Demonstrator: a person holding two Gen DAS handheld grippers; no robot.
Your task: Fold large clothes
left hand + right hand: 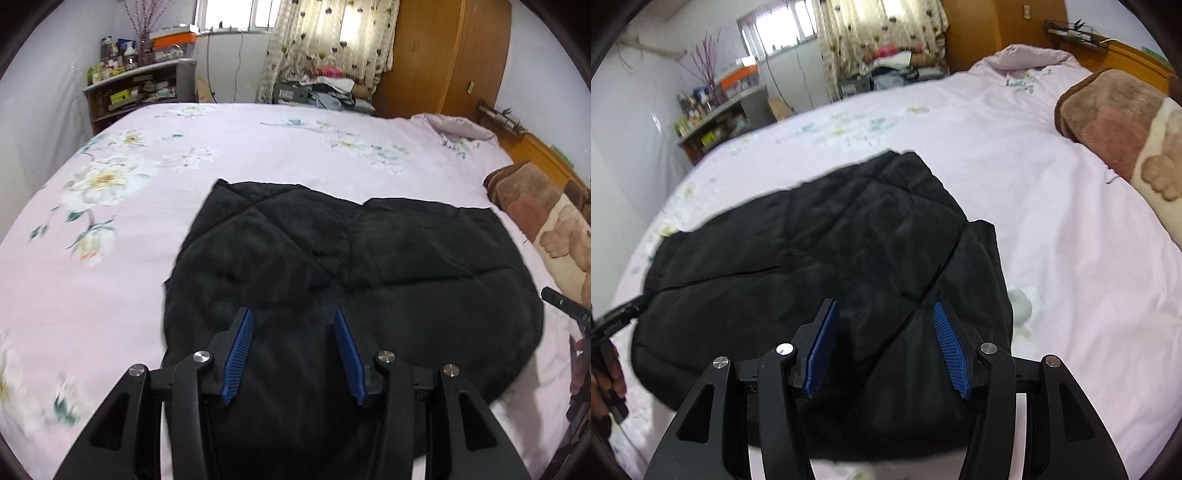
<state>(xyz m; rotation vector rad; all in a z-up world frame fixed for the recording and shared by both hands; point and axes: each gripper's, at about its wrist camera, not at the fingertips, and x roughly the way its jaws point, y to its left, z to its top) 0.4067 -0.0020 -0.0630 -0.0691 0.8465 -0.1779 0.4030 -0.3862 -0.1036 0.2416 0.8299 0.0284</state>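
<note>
Two grippers hovered over a black quilted jacket (369, 266) spread on a bed with a pale pink floral cover (258, 147). In the left wrist view the left gripper (295, 325) filled the bottom middle of the frame, its blue ribbed pads (240, 354) standing apart with nothing pinched between them; the jacket lay beneath and beyond, filling the centre and lower right of the frame. The garment was already doubled over, its far edge running across the middle of the picture with a step in it. At the right edge of that view a sliver of the right gripper (565, 302) showed.

In the right wrist view the right gripper (884, 325) sat at the bottom middle, released as well, its blue pads (951, 347) spread and gripping no cloth. The jacket occupied the centre and left of that frame, a seam running diagonally between the pads. At the left edge the tip of the left gripper (620, 314) reached the jacket's edge, and below it a hand (607, 373) held the handle.

A brown plush blanket (535, 218) lay at the right side of the bed, well apart from the jacket. Beyond the bed, in the upper part of both frames, stood a cluttered shelf (136, 85), a patterned curtain (325, 37) and a wooden wardrobe (443, 55).
</note>
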